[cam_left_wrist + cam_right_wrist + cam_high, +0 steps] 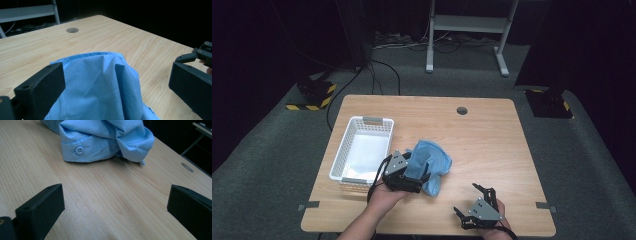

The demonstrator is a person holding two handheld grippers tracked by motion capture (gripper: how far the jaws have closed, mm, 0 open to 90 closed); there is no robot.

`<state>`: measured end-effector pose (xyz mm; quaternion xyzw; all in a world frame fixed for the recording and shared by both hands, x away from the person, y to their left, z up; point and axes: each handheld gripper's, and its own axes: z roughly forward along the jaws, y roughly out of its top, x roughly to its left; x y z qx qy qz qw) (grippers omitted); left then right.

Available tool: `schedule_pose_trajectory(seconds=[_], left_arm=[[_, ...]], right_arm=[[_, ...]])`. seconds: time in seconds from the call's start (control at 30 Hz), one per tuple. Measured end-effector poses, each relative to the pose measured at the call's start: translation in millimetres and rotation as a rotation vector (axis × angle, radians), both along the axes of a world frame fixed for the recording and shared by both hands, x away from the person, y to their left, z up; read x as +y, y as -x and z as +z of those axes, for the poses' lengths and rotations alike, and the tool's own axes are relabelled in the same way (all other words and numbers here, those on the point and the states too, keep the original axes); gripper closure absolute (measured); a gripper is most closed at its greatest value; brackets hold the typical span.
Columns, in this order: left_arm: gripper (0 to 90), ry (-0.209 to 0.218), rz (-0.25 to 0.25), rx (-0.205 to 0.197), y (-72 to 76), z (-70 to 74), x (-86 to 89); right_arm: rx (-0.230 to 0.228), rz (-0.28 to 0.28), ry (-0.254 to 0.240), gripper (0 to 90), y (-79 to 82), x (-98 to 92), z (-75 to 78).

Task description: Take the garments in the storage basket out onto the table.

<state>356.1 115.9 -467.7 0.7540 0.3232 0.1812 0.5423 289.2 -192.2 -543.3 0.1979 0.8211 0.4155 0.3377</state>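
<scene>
Fingers (40, 87) of our left gripper (117, 90) spread wide around the blue shirt (100, 82), right gripper (115, 212) wide open, shirt well ahead, no writing we can read

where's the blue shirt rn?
High view: blue shirt lies bunched mid-table, just right of the white basket, between the open left tongs.

My left gripper (424, 176) at blue shirt (430, 162) beside white basket (361, 149); right gripper (471, 200) apart, near table (492, 145) front edge.
</scene>
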Motion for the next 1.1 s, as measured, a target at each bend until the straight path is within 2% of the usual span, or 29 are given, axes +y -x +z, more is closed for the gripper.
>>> schedule_pose_trajectory(seconds=[0.3, 0.63, 1.1], left_arm=[[0.6, 0.003, 0.017, -0.001, 0.5, 3.5, 8.6], [0.7, 0.026, 0.036, 0.034, -1.0, 6.9, 20.2], [0.7, 0.037, 0.088, 0.016, -1.8, 15.1, 37.7]], right_arm=[[0.0, 0.001, 0.001, 0.5, 0.0, 0.1, 0.0], [0.001, 0.002, 0.0, 0.5, -0.2, -0.1, 0.0], [0.002, 0.001, -0.002, 0.5, -0.2, -0.2, 0.1]])
